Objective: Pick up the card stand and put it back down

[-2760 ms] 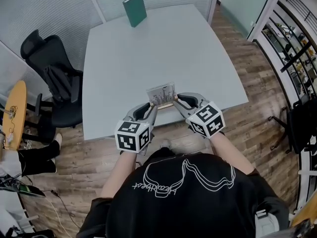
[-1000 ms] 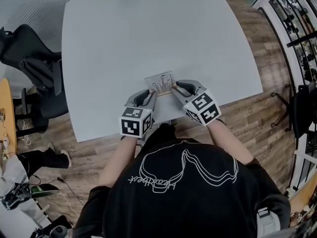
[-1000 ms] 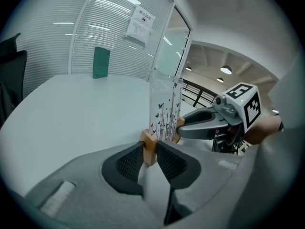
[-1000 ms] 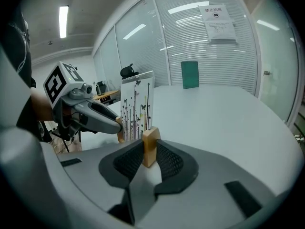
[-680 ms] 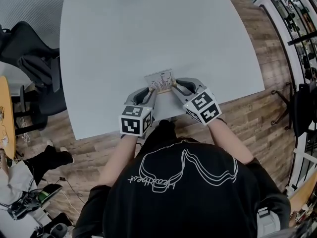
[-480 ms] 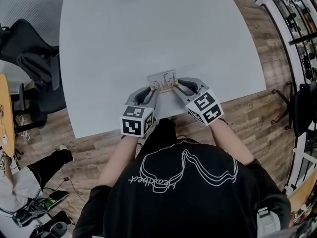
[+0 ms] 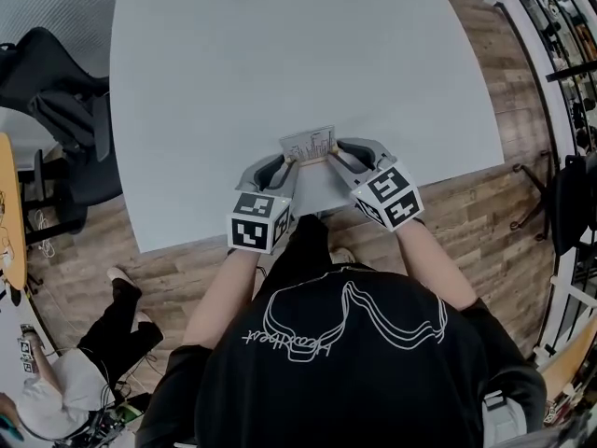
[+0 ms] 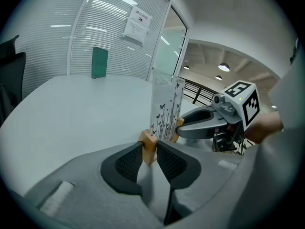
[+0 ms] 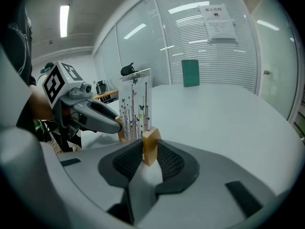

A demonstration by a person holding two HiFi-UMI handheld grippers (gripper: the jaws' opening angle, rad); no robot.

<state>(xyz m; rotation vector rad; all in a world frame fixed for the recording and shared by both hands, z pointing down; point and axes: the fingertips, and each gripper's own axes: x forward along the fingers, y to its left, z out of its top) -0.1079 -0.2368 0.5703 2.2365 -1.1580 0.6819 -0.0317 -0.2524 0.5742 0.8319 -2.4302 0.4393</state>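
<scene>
Two grippers on one card stand, one at each end of its wooden base. The stand is at 12 o'clock from the person, near the 6 o'clock edge of the table. Its card is upright. Cannot tell whether the base rests on the tabletop or hangs just above it.

Left gripper: on the 9 o'clock end, jaws narrow, pads against the wood on both sides. Right gripper: on the 3 o'clock end. Its jaws have just been opening a little, yet the wood block is between them and the pads look to bear on it.

Step in hand, as judged: the put-down, or its very end. To do it well:
- keep both ends level so the base meets the table flat, not corner first
- hold the card plumb
- ease both grips off together so neither side swings the stand round
- draw back toward 6 o'clock, clear of the card

Count:
- card stand 1, card 1
- grippers 2
- table 1
- green book 1, upright at the far 12 o'clock end
- black chair 1, at 9 o'clock
- second person 1, at 8 o'clock, well apart from the table
</scene>
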